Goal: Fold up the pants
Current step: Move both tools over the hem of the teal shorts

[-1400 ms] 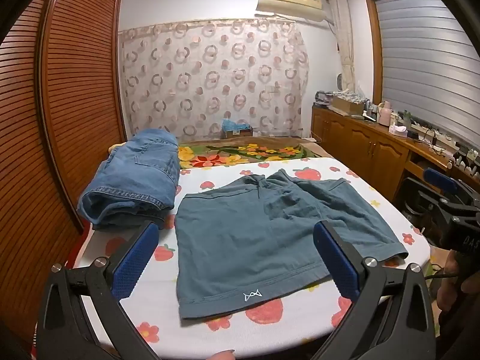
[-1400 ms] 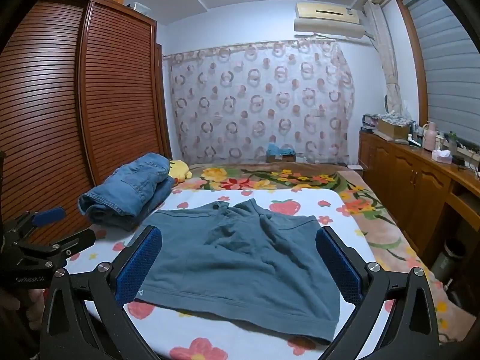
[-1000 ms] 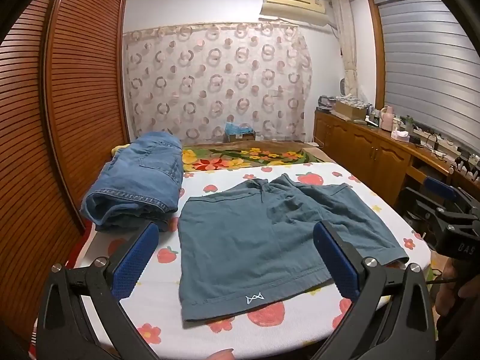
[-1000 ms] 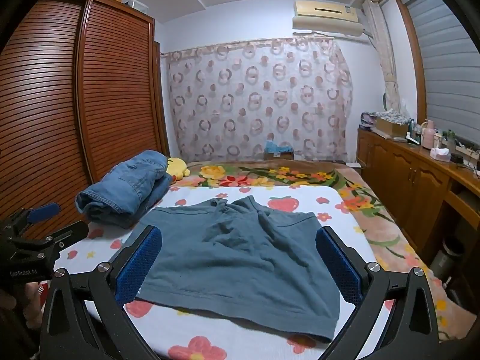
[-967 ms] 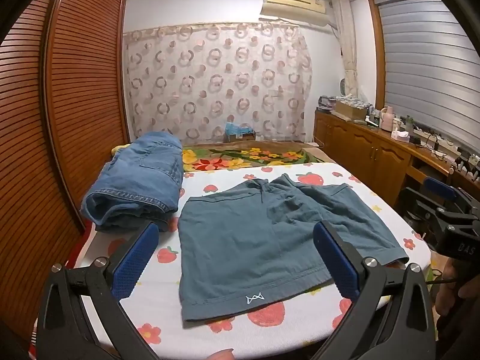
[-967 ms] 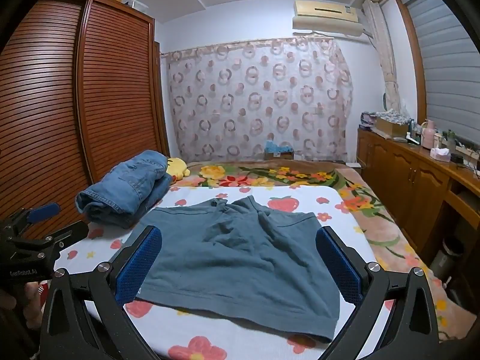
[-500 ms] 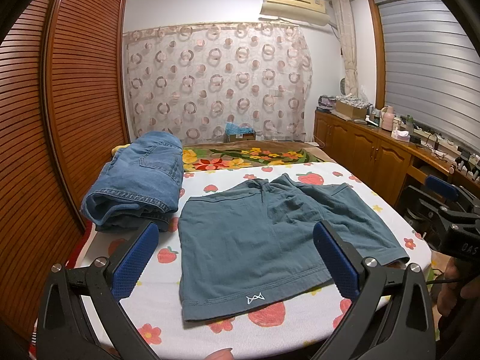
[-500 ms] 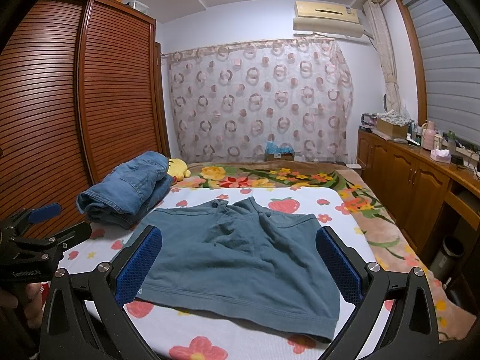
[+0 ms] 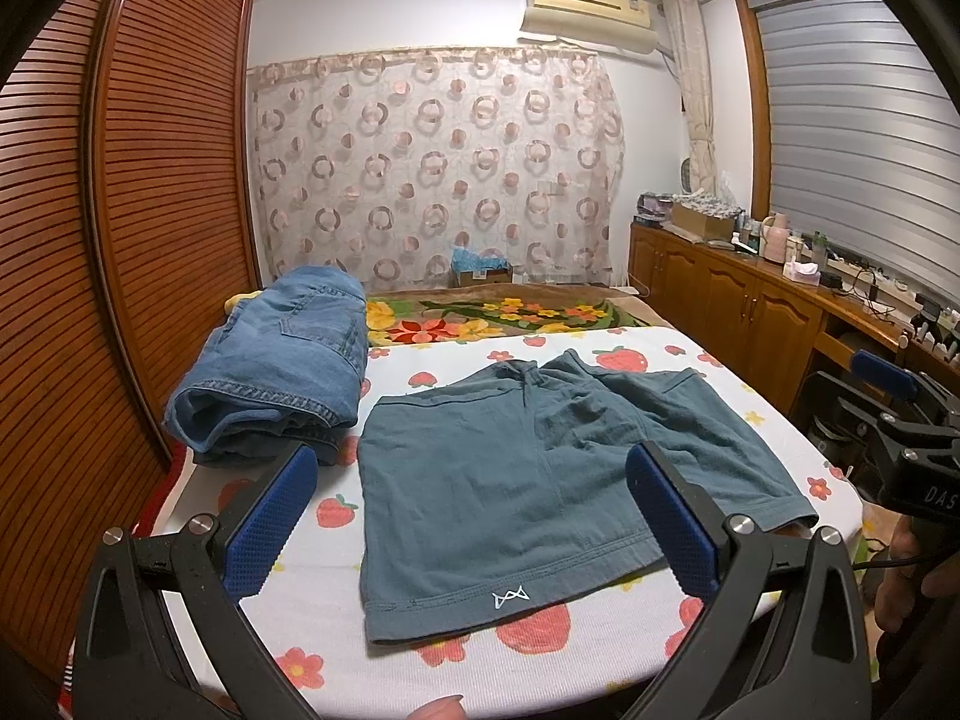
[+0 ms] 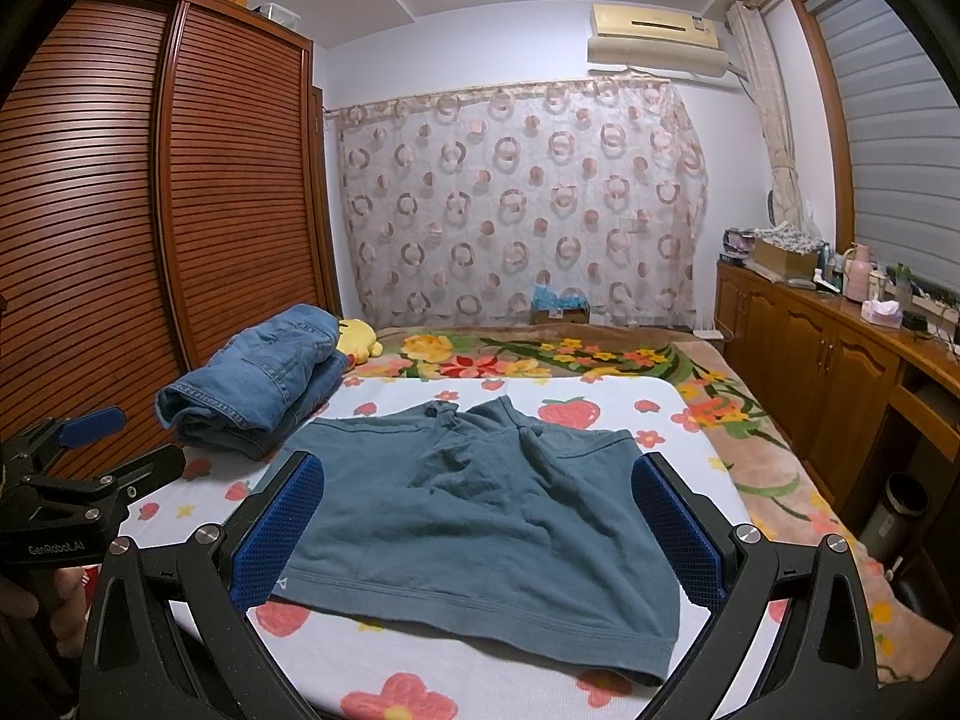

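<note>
Right now my left gripper (image 9: 471, 516) and right gripper (image 10: 477, 525) both hover spread wide with nothing between their blue pads. Beyond them the teal shorts (image 9: 540, 480) lie flat and unfolded on the strawberry-print sheet (image 9: 312, 618), waistband at twelve o'clock and hems toward me; folded jeans (image 9: 282, 372) sit just beside them at ten o'clock. For a clean first fold, I'd pinch the outer leg's hem and waistband corner together, lift low, and lay leg over leg with edges matched.
</note>
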Tool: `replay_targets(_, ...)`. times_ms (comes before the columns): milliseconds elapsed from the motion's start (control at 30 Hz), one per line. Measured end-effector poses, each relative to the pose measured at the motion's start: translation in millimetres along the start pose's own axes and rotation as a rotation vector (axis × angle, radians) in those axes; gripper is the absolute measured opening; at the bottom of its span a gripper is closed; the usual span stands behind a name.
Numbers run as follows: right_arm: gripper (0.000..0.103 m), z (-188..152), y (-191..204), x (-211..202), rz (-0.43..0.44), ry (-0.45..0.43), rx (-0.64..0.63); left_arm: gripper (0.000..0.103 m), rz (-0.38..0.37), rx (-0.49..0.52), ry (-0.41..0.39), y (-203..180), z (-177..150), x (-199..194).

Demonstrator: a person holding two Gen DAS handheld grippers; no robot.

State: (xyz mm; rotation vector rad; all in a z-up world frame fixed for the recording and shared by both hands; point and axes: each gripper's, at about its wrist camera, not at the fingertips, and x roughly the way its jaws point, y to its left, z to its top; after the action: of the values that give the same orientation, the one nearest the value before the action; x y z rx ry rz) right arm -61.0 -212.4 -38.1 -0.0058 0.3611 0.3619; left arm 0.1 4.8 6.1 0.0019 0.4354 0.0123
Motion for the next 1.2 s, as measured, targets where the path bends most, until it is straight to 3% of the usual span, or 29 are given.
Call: replay_targets(1200, 0.102, -2.1, 1.4, -1.8, 0.005, -0.012, -0.003, 0.103, 0.005, 0.001, -0.011, 2.1, 2.6, -7.9)
